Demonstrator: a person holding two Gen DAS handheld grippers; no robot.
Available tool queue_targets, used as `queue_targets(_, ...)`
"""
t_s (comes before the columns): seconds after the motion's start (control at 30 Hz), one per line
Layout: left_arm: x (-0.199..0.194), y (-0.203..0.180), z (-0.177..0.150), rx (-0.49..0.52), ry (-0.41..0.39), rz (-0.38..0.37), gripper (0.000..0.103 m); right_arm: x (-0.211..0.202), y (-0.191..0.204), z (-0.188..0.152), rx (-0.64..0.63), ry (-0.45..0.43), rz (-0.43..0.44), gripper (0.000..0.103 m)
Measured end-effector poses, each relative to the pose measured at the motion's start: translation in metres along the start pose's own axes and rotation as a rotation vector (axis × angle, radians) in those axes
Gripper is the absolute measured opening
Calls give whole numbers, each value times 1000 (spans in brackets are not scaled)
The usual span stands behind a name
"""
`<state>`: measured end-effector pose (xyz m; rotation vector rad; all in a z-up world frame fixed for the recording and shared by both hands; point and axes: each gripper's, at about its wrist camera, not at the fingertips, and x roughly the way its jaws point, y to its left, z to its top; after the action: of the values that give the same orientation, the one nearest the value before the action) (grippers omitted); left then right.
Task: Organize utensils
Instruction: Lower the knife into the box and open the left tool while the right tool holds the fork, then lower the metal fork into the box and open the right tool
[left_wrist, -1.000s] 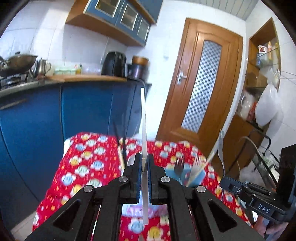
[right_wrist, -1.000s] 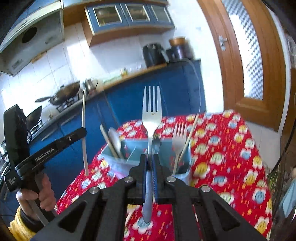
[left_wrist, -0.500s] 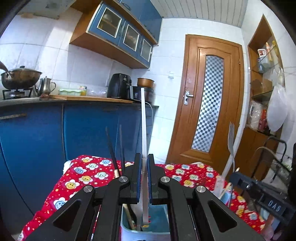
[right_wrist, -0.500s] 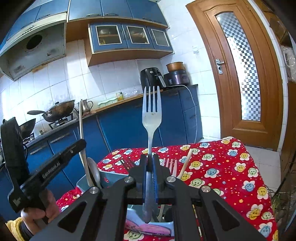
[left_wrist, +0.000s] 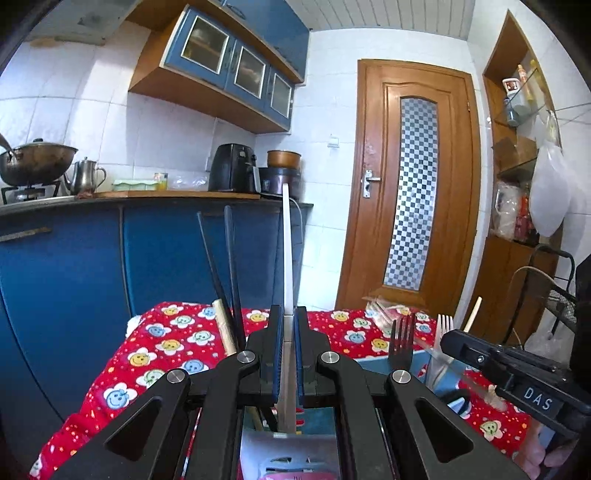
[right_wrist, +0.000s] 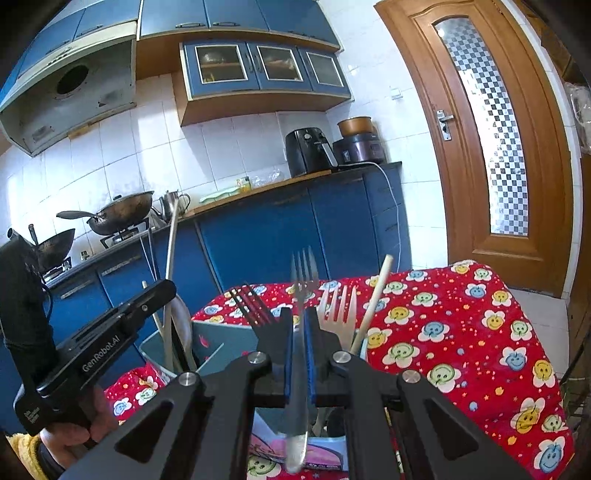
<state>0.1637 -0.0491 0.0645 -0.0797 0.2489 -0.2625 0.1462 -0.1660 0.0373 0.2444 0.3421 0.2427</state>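
My left gripper (left_wrist: 289, 354) is shut on a long white chopstick (left_wrist: 287, 254), held upright over the pale blue utensil holder (left_wrist: 380, 363). Two dark chopsticks (left_wrist: 221, 273) and a wooden one stand in the holder beside it. My right gripper (right_wrist: 300, 354) has its pads a little apart around a metal fork (right_wrist: 304, 280), which is blurred and sits low between them, over the holder (right_wrist: 221, 343). A black fork (right_wrist: 247, 306), a cream plastic fork (right_wrist: 338, 310) and a pale chopstick (right_wrist: 373, 302) stand in the holder.
The holder stands on a table with a red flowered cloth (right_wrist: 461, 332). Blue kitchen cabinets (left_wrist: 110, 266) lie behind it and a wooden door (left_wrist: 413, 192) to the right. The other hand-held gripper shows at the left of the right wrist view (right_wrist: 92, 347).
Both grippers came down toward the holder. The metal fork has dropped lower between the right pads and is blurred. The white chopstick stays clamped in the left gripper.
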Motion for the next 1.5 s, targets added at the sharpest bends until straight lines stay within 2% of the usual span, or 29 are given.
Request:
queue_targets(0.17,-1,2,1,-20,36,-12,13,-2,6,-1,-14,7,5,8)
queue_targets(0.57,-16,2,6,-36,80,-41,14,-20,7,8,3,10,6,10)
queue_targets(0.67,-21,3,8,-42,108,-58,15,-24,8,10,-4,38,0,17)
queue_targets(0.93,-35,6,7,-53,198,-63,15,-30,12,-1,-44,167,-12,23)
queue_targets(1.13,-47,10,3,-45,248,-49,15,-36,13,-15,-75,249,-19,25)
queue_targets(1.5,-60,17,-13,-50,310,-28,15,-35,13,-33,-121,348,-72,25)
